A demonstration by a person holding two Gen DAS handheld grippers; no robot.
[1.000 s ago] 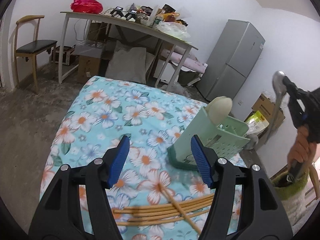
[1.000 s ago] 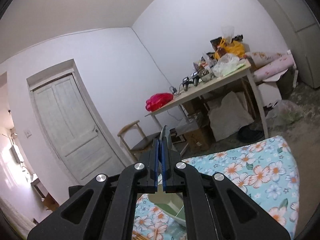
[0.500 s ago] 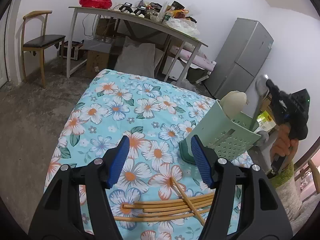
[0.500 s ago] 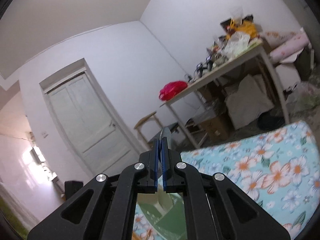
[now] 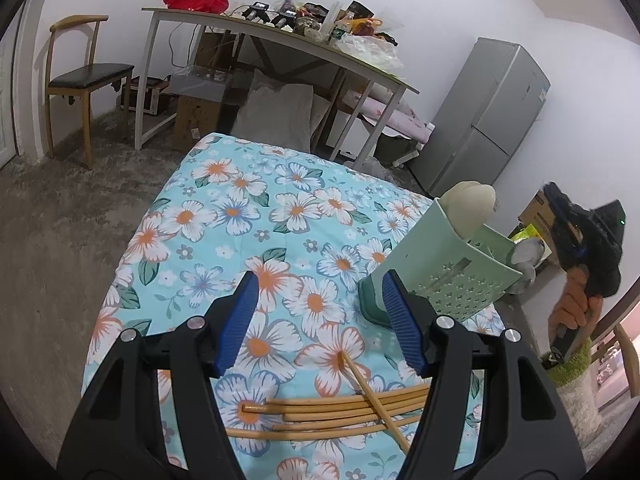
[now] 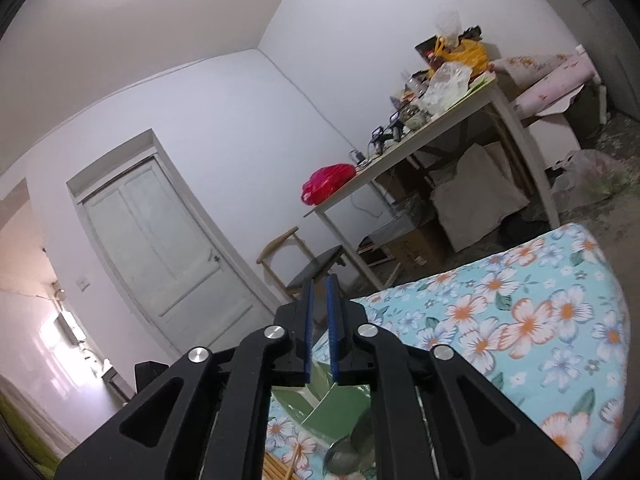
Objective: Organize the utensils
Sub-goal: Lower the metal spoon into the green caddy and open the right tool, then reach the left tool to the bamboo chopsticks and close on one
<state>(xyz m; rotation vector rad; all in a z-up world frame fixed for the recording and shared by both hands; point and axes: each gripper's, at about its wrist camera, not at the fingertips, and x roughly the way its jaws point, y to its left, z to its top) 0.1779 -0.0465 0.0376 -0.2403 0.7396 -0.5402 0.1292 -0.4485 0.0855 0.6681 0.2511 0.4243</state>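
Note:
A pale green utensil basket (image 5: 448, 276) stands on the flowered cloth (image 5: 256, 216), with a cream spoon head (image 5: 472, 204) and a metal spoon (image 5: 528, 252) sticking out of it. Several wooden chopsticks (image 5: 340, 408) lie on the cloth under my left gripper (image 5: 316, 316), which is open and empty above them. My right gripper (image 6: 319, 292) is slightly open and empty above the basket (image 6: 332, 408); the metal spoon's bowl (image 6: 344, 456) shows below it. The right gripper also shows in the left wrist view (image 5: 580, 240), beside the basket.
A white table (image 5: 280, 36) loaded with clutter stands behind the bed, a wooden chair (image 5: 80, 72) at the left, a grey fridge (image 5: 492, 116) at the right. Boxes and bags lie under the table. A door (image 6: 160, 248) is on the far wall.
The right gripper lowered the metal spoon into the basket and opened, letting it go. The left gripper stayed open over the chopsticks, tilting slightly.

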